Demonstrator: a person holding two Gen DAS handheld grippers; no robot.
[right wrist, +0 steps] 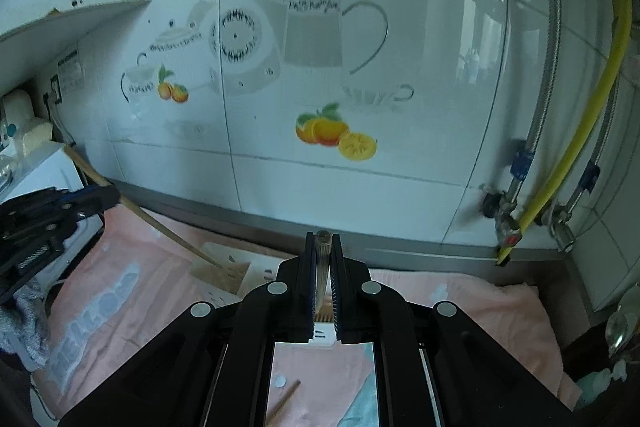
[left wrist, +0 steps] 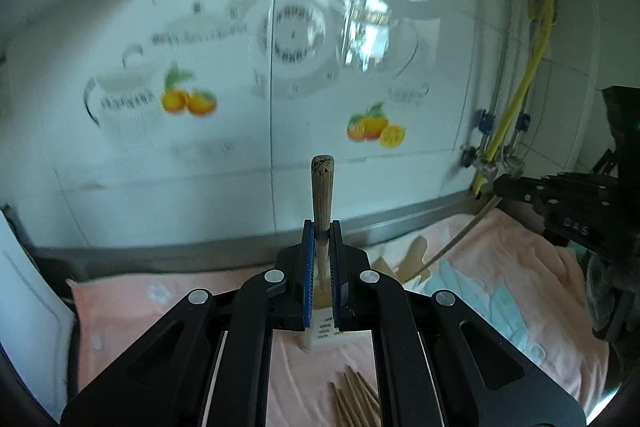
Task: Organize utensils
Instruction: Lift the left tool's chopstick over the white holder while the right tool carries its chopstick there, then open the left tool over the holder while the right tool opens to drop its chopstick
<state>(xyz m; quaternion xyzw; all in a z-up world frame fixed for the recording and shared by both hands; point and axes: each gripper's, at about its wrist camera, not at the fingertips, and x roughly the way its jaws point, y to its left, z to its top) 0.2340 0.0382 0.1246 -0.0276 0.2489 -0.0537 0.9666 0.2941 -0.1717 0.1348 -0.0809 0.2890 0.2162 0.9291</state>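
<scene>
A small wooden box (right wrist: 224, 269) lay on the pink towel (right wrist: 168, 291) near the foot of the tiled wall; what it held could not be told, though a chopstick tip ended right at its upper edge. That chopstick (right wrist: 160, 223) slanted down from the left tongs (right wrist: 110, 195), seen at the left edge of the right wrist view.

The left tongs (left wrist: 322, 227) were narrow, clamped on a wooden chopstick (left wrist: 322, 187) whose blunt end stood up above the blue pads. The right tongs (right wrist: 322, 241) were likewise narrow, gripping another chopstick (right wrist: 322, 259), only its round end showing just above the pads.

The towel covered the counter up to a metal strip (right wrist: 400, 247) at the base of the wall. The wall (right wrist: 360, 179) was white tile printed with teapots, cups and oranges (right wrist: 336, 137). To the right of the oranges a yellow hose (right wrist: 580, 123) and braided metal pipes (right wrist: 536, 107) ran down to valves.

Only the left wrist view showed a loose bundle of chopsticks (left wrist: 354, 399) on the towel beneath the tongs, and the right tongs (left wrist: 504, 185) holding a long chopstick (left wrist: 456, 243) sloping down towards the towel. Only the right wrist view showed a single chopstick (right wrist: 285, 401) lying below its tongs, a white appliance (right wrist: 48, 175) left of the box, and a wall socket (right wrist: 56, 89) above it.
</scene>
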